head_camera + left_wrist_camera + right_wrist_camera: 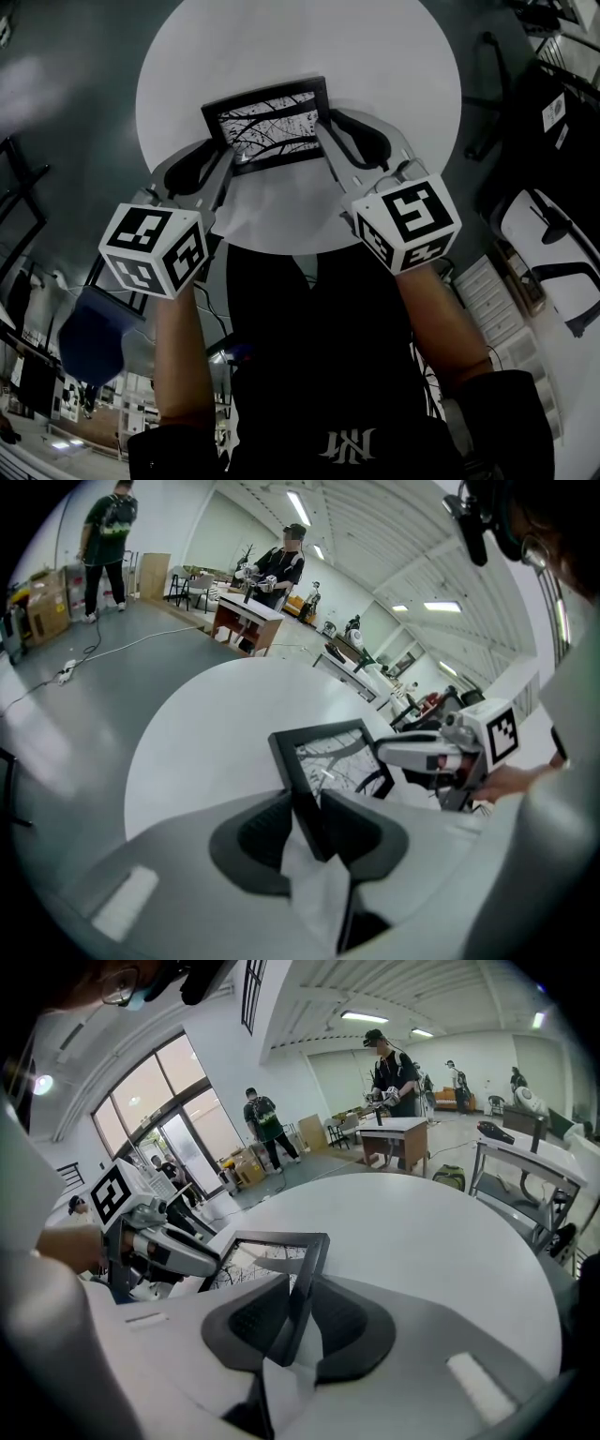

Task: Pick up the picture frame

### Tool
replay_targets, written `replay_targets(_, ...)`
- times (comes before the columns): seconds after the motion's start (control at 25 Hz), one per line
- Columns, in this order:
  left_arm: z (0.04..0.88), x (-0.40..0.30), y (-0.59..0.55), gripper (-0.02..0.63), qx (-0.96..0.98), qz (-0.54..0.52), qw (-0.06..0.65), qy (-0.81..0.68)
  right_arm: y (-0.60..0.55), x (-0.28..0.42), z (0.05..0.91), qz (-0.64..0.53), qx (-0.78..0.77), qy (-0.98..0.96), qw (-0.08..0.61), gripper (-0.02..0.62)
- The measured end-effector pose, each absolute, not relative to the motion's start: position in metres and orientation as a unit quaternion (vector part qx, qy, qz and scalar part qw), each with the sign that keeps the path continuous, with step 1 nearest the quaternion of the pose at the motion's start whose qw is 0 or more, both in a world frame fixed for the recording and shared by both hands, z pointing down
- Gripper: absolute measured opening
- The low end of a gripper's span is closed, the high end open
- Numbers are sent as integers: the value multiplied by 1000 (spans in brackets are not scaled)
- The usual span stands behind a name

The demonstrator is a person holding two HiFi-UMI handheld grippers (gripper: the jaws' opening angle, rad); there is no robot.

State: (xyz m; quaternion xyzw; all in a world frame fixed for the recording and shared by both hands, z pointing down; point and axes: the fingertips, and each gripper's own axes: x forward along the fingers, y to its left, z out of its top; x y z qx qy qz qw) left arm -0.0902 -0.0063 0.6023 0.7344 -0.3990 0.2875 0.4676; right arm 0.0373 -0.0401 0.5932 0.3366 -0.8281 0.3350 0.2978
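A black picture frame with a black-and-white branch print is over the round white table, tilted towards me. My left gripper is shut on its left edge, and in the left gripper view that edge stands between the dark pads. At the other side, my right gripper is shut on the right edge, with a pad against each face. Each gripper view also shows the other gripper across the frame: the right gripper and the left gripper. Whether the frame's far edge touches the table I cannot tell.
Dark floor surrounds the table. A black chair and white furniture stand at the right. Desks and several people stand far off in the hall. The person's torso is close behind the table's near edge.
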Motion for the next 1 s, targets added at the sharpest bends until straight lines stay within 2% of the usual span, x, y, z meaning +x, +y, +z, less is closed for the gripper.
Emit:
replay_targets(0.56, 547, -89, -9, 81, 760, 271, 411, -425, -49, 41, 530, 279, 349, -851, 276, 46)
replay_targets(1.0, 445, -101, -33, 81, 775, 224, 350, -476, -70, 30, 427, 210, 348, -883, 235, 46)
